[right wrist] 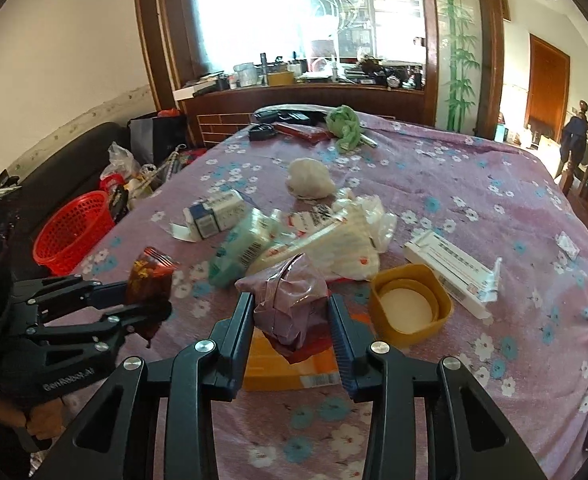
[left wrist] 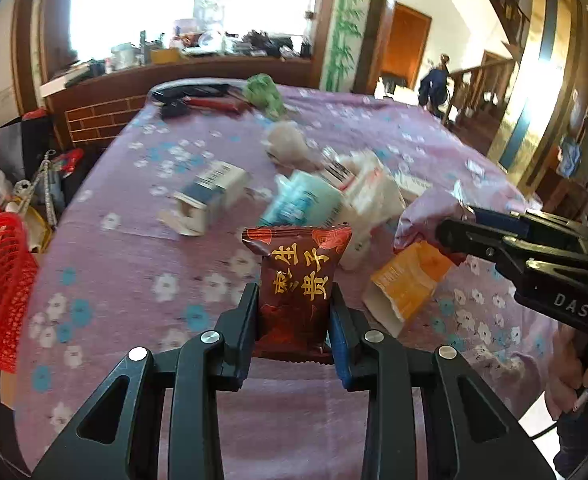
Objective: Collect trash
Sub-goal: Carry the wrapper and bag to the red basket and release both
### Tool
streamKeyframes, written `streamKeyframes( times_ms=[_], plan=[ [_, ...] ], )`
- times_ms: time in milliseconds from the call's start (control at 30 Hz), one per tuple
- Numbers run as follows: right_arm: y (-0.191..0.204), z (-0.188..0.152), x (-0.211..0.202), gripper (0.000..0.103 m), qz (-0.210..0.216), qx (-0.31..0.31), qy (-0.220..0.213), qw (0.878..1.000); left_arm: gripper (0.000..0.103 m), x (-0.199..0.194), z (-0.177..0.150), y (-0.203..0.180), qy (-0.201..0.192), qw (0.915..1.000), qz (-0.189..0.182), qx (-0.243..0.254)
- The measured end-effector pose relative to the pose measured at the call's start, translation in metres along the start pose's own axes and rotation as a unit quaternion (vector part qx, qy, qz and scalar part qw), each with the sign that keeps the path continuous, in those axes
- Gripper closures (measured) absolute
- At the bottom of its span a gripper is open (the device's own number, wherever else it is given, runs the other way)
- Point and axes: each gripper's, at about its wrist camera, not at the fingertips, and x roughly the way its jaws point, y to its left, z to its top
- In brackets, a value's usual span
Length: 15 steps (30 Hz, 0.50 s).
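Observation:
My left gripper (left wrist: 294, 300) is shut on a dark red snack wrapper (left wrist: 299, 280) with gold characters, held above the table; it also shows in the right wrist view (right wrist: 150, 280). My right gripper (right wrist: 290, 312) is shut on a crumpled purple-pink plastic wrapper (right wrist: 290, 300), seen in the left wrist view (left wrist: 425, 220) too. A pile of trash lies mid-table: a blue-white carton (right wrist: 214, 214), a teal packet (right wrist: 246, 246), white packaging (right wrist: 345, 240), a white wad (right wrist: 309, 178). A red mesh basket (right wrist: 72, 232) stands left of the table.
A yellow-orange box (right wrist: 409, 304) lies open beside my right gripper, with a long white box (right wrist: 449, 268) to its right. A green cloth (right wrist: 343, 124) and dark items (right wrist: 278, 118) lie at the far edge. Bags clutter the floor at left (right wrist: 124, 164).

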Motion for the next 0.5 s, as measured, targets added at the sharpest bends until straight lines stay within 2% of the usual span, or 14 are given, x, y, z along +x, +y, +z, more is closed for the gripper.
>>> streamKeyframes(
  times_ms=[133, 267, 500],
  plan=[
    [0.022, 0.012, 0.004, 0.063, 0.025, -0.008, 0.005, 1.000, 0.072, -0.026, 0.003, 0.033, -0.025, 0.9992, 0.017, -0.025],
    [0.056, 0.029, 0.011, 0.063, 0.060, -0.026, 0.011, 0.998, 0.072, -0.052, 0.003, 0.079, -0.047, 0.9958, 0.053, -0.058],
    [0.136, 0.061, 0.041, 0.062, 0.126, -0.065, 0.026, 0.990, 0.072, -0.089, -0.009, 0.181, -0.063, 0.9812, 0.132, -0.126]
  ],
)
